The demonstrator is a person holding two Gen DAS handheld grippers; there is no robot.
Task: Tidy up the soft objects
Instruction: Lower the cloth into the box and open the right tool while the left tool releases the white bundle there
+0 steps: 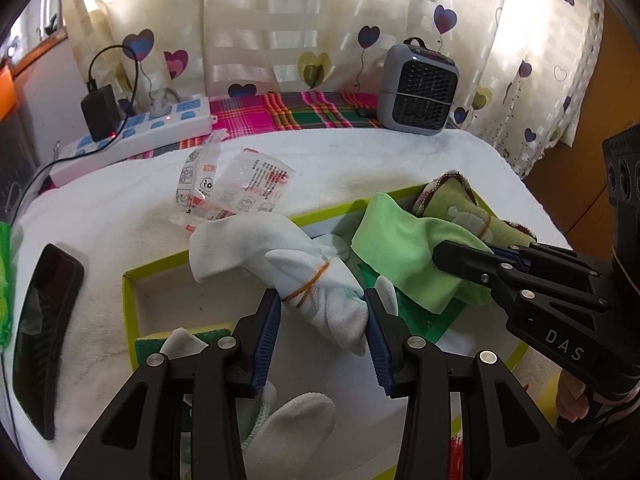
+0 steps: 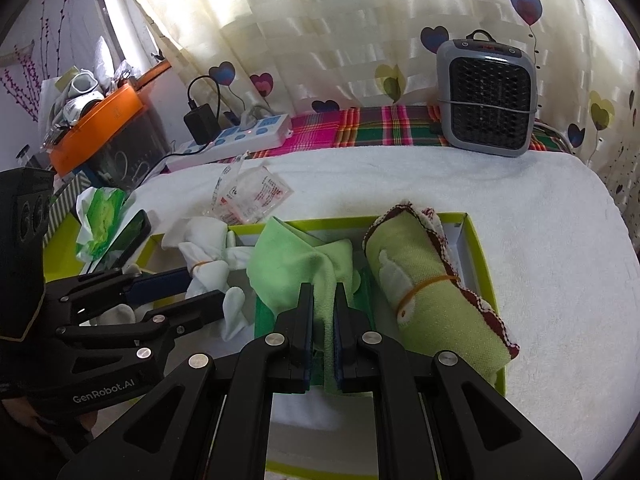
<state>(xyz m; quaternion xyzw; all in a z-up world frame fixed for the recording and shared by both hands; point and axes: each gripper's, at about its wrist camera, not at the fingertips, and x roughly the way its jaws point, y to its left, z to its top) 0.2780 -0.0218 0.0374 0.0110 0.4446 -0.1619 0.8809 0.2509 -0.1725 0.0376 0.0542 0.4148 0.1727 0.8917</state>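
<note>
Two grippers work over the yellow-green box [image 2: 478, 248]: the left gripper [image 1: 322, 312] has its jaws around the white glove bundle [image 1: 304, 276], touching it on both sides, and the right gripper [image 2: 324, 320] is closed on a fold of the light green cloth [image 2: 296, 264]. Just to the right of the right gripper, a rolled green towel [image 2: 436, 304] with a rubber band lies inside the box. Beyond the box, on the white-covered table [image 2: 520, 184], lie a clear plastic wrapper [image 2: 252, 196] and a grey fan heater [image 2: 486, 100].
</note>
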